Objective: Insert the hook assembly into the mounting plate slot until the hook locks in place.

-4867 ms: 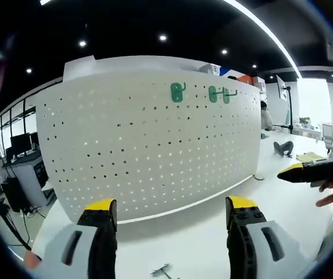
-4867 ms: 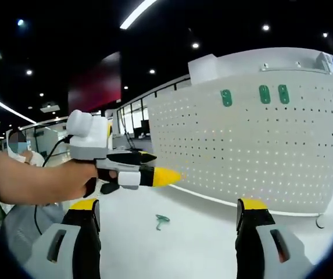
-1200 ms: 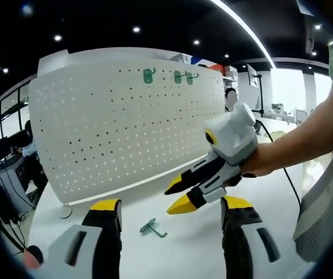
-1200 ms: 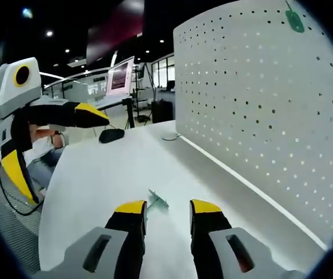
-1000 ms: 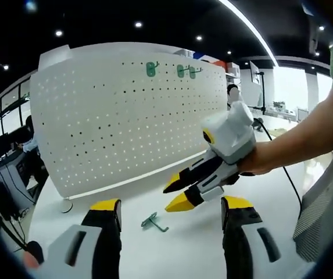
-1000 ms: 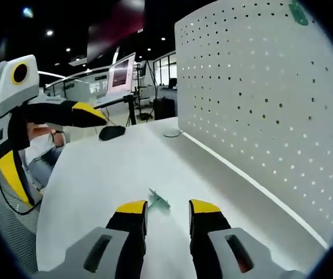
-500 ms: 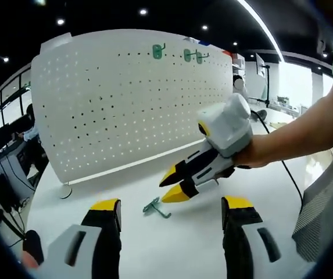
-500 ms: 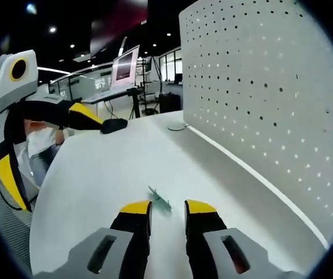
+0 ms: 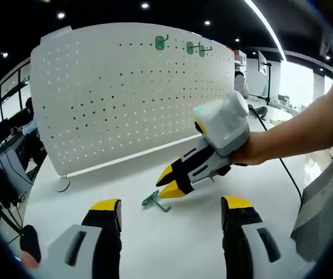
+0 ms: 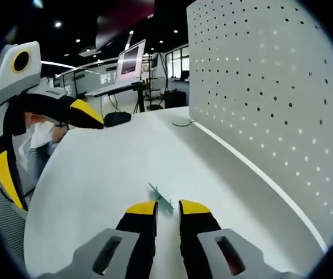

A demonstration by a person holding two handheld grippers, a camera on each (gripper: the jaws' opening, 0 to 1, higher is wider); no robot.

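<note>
an open office with dark ceiling and spot lights is stretching behind a white table (image 9: pixel 172 244), and a tall white pegboard (image 9: pixel 108 99), the mounting plate, is standing upright along the table's far side. three green hooks (image 9: pixel 161 42) are already sitting high on that board. the loose green hook assembly (image 9: pixel 154 201) is lying flat on the table, well apart from the board's foot. in the left claw's view, the right claw (image 9: pixel 167 183) is reaching down to it, its yellow tips touching or just beside the hook. in the right claw's own view, the jaws are standing narrow, with the hook (image 10: pixel 162 201) poking out just ahead of the gap; whether they are already pinching it i cannot tell. the left claw (image 9: pixel 169 212) is hanging wide and holding nothing, back from the hook; it is also showing at the left in the right claw's view (image 10: pixel 50 125). the step in hand, as i judge it, is the pickup. to do it well, the jaws should be closing on the hook's flat back plate rather than its thin wire, keeping the prongs free and pointing forward, so they can be meeting the board's holes squarely. a grip at the very tip is risking the part spinning or skidding on the smooth table.
</note>
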